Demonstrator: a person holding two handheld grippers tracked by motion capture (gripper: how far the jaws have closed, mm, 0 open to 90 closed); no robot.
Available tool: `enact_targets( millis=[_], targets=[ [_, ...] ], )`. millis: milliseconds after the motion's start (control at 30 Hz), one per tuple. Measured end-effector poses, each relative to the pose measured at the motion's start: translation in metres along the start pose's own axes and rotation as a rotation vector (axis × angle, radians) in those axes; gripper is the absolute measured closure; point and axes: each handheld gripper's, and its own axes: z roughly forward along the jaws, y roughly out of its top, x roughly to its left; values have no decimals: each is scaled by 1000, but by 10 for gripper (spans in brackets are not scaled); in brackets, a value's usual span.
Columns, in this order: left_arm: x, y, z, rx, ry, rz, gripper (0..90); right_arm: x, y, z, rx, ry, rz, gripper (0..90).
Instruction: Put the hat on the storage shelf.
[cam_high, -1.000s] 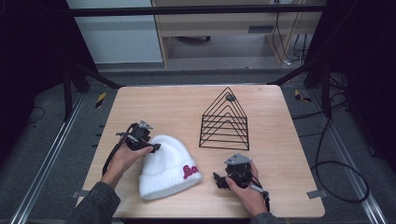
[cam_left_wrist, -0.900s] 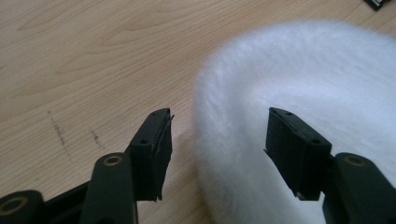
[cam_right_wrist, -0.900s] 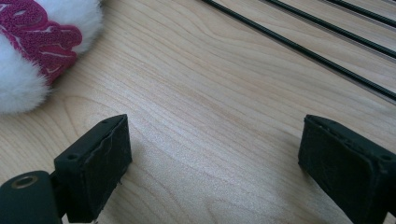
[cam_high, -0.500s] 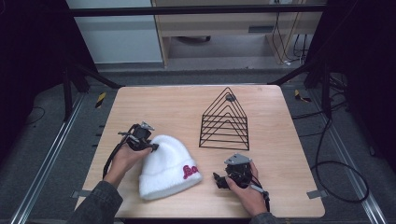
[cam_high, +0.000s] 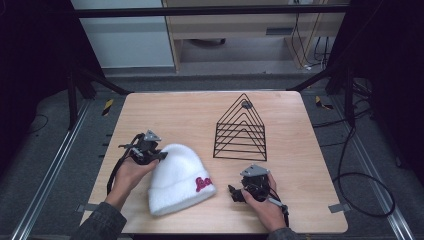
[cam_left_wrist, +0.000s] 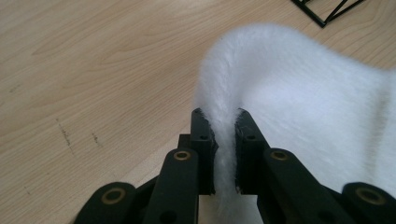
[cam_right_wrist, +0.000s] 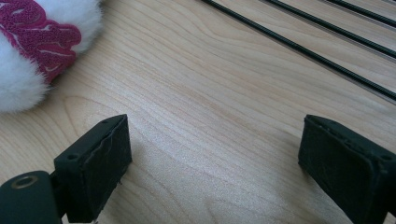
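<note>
Gripping the white hat (cam_high: 177, 180) at its crown edge, my left tool (cam_left_wrist: 225, 135) has just closed its jaws on a pinched fold of fleece, so the grasp is made; lifting and placing remain, I judge. The hat lies on the worktop (cam_high: 190, 117) near the wire rack (cam_high: 241, 130). My right tool (cam_right_wrist: 212, 158) rests open, empty. Against a second ago, the left tool sits slightly higher.

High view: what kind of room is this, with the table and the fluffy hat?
Probably a lab or workshop set up for recording. A bare wooden table stands inside a dark metal frame, cables trail across the grey floor, and handheld grippers work on a white beanie.
</note>
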Motion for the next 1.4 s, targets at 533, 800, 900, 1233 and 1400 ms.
enact_targets(
  millis=[533,800,900,1233,1400],
  targets=[
    [-14,4,-33,-86,-6,40,810,0,0,0,0,0,0,97],
    [-19,13,-51,-151,-5,46,814,0,0,0,-1,-1,0,96],
    [-21,17,-58,-180,-6,54,815,0,0,0,-1,-1,0,96],
    [-35,38,-87,-251,11,106,816,0,0,0,-1,-1,2,96],
    [-43,51,-99,-277,9,144,817,0,0,0,0,-1,1,96]
  ],
)
